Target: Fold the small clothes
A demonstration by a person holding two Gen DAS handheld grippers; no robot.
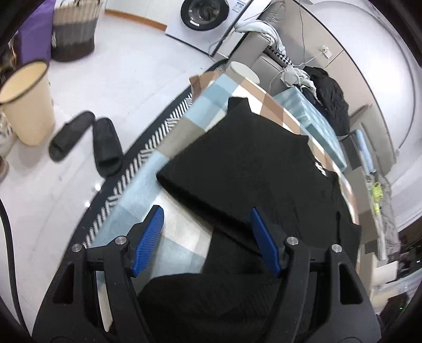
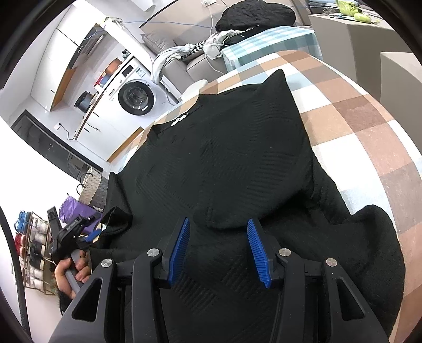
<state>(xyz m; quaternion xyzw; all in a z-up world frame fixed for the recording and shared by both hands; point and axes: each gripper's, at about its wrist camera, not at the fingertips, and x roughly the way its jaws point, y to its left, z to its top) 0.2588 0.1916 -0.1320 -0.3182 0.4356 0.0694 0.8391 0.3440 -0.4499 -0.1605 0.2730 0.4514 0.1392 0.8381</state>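
A black knitted garment (image 1: 242, 163) lies on a checked tablecloth (image 1: 184, 126), with one side folded over onto its body. My left gripper (image 1: 207, 216) is open above the garment's near folded edge, holding nothing. In the right wrist view the same garment (image 2: 232, 158) fills the middle, a sleeve folded across it. My right gripper (image 2: 219, 232) is open just above the cloth near the sleeve's cuff, empty. The left gripper (image 2: 91, 234) shows there at the garment's left edge, held by a hand.
On the floor left of the table are two black slippers (image 1: 87, 139), a beige bin (image 1: 26, 103) and a woven basket (image 1: 75, 29). A washing machine (image 2: 135, 97) stands beyond. A sofa with piled clothes (image 2: 253, 13) lies behind the table.
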